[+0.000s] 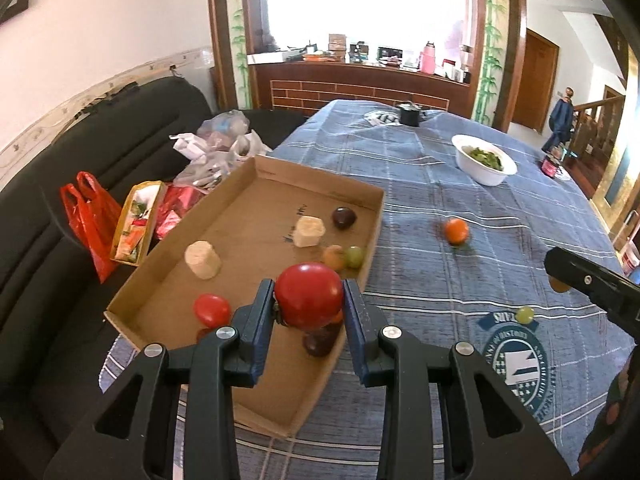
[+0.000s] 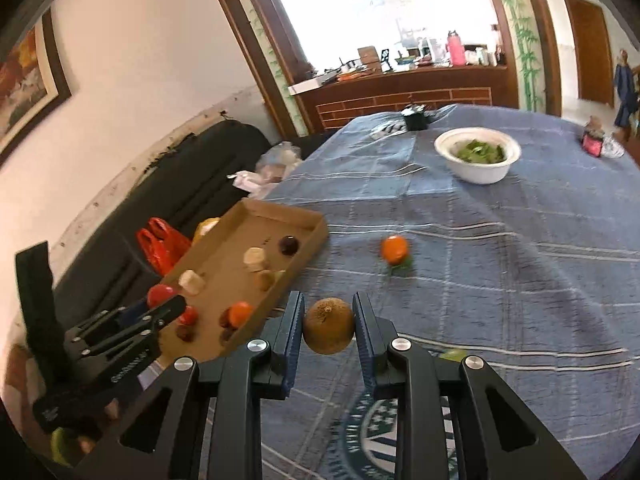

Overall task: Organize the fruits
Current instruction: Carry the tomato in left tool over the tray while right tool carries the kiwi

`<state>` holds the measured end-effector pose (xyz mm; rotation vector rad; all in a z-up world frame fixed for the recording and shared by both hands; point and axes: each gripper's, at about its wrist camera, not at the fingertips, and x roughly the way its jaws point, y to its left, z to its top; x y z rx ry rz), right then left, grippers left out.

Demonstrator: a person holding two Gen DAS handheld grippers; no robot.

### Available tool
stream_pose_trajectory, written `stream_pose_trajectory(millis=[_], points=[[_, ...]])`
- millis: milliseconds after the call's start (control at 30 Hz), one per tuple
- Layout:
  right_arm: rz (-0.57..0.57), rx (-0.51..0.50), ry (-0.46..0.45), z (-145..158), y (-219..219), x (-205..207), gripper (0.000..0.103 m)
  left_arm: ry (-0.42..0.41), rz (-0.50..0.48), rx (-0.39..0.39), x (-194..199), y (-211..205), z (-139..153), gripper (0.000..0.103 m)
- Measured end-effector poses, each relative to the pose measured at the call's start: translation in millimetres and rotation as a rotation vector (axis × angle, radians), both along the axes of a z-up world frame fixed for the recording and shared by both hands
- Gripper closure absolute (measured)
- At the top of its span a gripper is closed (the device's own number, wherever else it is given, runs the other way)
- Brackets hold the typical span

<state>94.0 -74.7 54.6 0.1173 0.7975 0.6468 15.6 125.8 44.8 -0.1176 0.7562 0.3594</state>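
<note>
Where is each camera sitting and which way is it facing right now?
Left wrist: on the left tongs, angled down at the cardboard tray, gripping a red tomato; right tongs show at the right edge.
Right wrist: on the right tongs, angled down at the blue tablecloth, gripping a brownish fruit; left tongs show at left.
Both share the tray, the loose orange fruit and white bowl.

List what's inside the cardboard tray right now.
In the cardboard tray: two pale chunks, dark plum, green grape, small tomato. The held tomato hides more.
</note>
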Motion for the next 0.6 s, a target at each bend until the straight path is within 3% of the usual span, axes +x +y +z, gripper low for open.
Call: stream_pose_trajectory(millis=[600], points=[[0.047,0.043,0.075,-12,33,9,0.078,0.011,0.093,0.023,-5,44,-7,0.072]])
